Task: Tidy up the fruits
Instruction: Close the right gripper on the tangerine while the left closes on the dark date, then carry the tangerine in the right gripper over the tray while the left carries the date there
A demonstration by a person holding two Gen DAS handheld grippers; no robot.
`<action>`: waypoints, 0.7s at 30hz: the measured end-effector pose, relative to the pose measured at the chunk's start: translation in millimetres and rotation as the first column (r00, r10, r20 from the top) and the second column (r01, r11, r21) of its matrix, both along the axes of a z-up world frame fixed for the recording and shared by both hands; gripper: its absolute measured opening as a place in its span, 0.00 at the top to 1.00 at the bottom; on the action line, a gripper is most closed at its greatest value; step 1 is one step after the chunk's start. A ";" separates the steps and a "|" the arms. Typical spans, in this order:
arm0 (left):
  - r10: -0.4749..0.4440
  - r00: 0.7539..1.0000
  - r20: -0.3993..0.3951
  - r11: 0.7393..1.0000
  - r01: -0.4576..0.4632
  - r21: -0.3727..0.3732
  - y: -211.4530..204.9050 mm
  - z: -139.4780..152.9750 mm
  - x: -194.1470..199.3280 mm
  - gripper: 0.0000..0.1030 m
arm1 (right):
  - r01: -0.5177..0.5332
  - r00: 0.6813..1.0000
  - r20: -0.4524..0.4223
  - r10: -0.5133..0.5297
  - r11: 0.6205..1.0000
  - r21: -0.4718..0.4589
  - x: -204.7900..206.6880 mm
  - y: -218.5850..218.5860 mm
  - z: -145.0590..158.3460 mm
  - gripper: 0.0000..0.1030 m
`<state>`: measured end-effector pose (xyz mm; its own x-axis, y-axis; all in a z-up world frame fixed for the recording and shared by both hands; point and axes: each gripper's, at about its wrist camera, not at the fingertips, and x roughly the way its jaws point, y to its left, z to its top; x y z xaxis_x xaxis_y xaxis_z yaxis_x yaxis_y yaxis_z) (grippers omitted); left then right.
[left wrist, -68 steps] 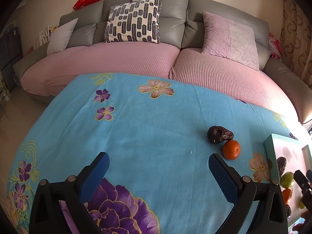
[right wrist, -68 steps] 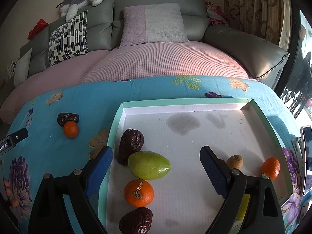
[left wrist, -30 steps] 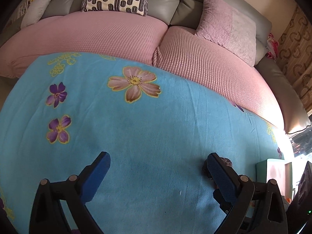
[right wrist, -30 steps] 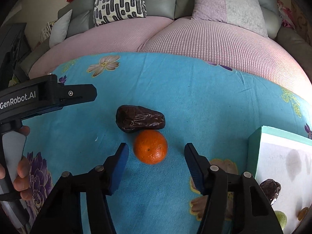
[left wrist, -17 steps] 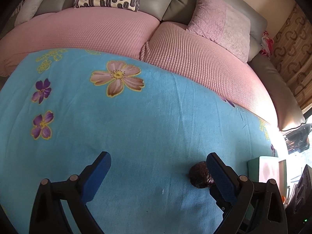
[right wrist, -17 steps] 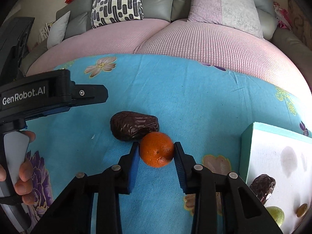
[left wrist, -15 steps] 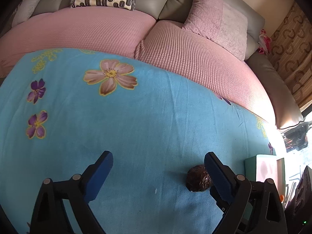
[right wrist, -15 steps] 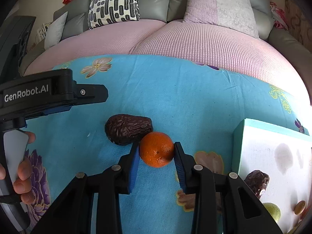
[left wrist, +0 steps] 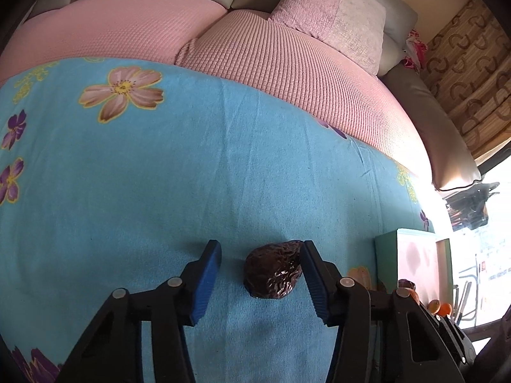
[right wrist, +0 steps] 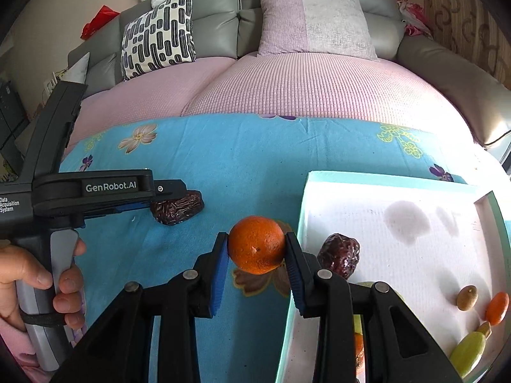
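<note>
Blue floral cloth (left wrist: 159,191), right hand-held gripper (right wrist: 256,249) pinching orange (right wrist: 256,244), left hand-held gripper (left wrist: 260,266) spread around date (left wrist: 273,274)

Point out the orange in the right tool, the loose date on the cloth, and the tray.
orange (right wrist: 256,244), right wrist view, front face.
date (left wrist: 274,269), left wrist view, wrinkled top.
tray (right wrist: 383,180), right wrist view, far rim.
</note>
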<state>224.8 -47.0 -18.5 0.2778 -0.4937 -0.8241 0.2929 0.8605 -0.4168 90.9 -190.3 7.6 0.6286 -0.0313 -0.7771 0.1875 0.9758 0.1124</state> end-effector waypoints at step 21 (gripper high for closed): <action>0.084 0.996 0.012 0.996 -0.084 -0.032 -2.5 3.2 -27.2 0.64 | 0.254 0.966 0.057 -0.252 0.967 -0.024 -74.4 -81.4 26.2 0.65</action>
<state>197.6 -49.5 -15.4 0.3303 -0.4934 -0.8046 0.2258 0.8690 -0.4403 16.5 -271.6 33.8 0.6374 -0.2185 -0.7389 0.4234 0.9005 0.0990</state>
